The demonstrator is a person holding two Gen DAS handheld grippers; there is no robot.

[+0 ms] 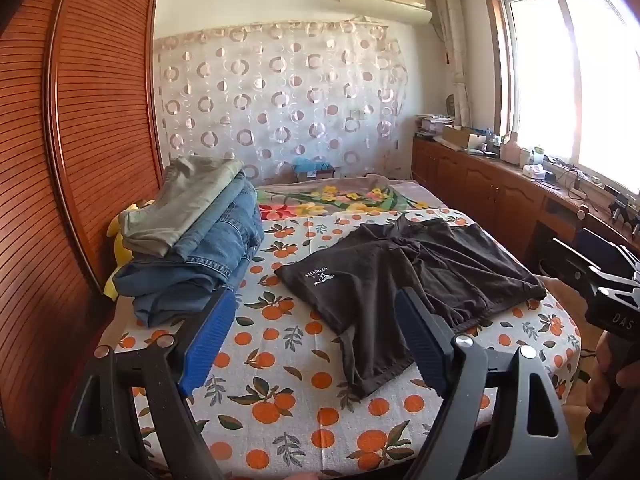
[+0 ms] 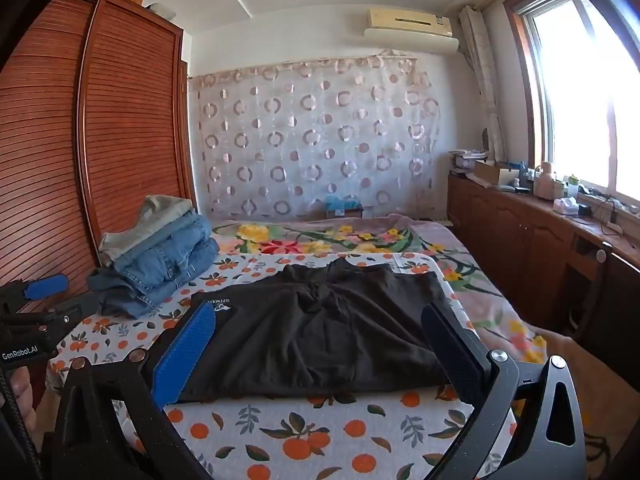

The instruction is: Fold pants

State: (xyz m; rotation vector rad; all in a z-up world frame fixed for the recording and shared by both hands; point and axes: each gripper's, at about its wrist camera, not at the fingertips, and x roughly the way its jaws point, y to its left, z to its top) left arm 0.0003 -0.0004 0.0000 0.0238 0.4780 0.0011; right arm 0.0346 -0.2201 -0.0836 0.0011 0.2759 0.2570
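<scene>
Dark brown shorts-style pants (image 1: 400, 280) lie spread on the orange-print sheet (image 1: 280, 360), a small white logo near one hem. My left gripper (image 1: 316, 308) hovers open above the near hem, blue pads wide apart, nothing between them. In the right wrist view the same pants (image 2: 320, 328) fill the middle, and my right gripper (image 2: 320, 324) stands open over their near edge, not touching the cloth. The left gripper (image 2: 36, 296) shows at the left edge of the right wrist view; the right gripper (image 1: 608, 292) shows at the right edge of the left wrist view.
A stack of folded jeans and a grey-green garment (image 1: 192, 236) sits at the bed's left, against a wooden louvred wardrobe (image 1: 80, 120). A floral blanket (image 2: 340, 240) covers the far half. Wooden cabinets with clutter (image 2: 540, 220) run along the right under the window.
</scene>
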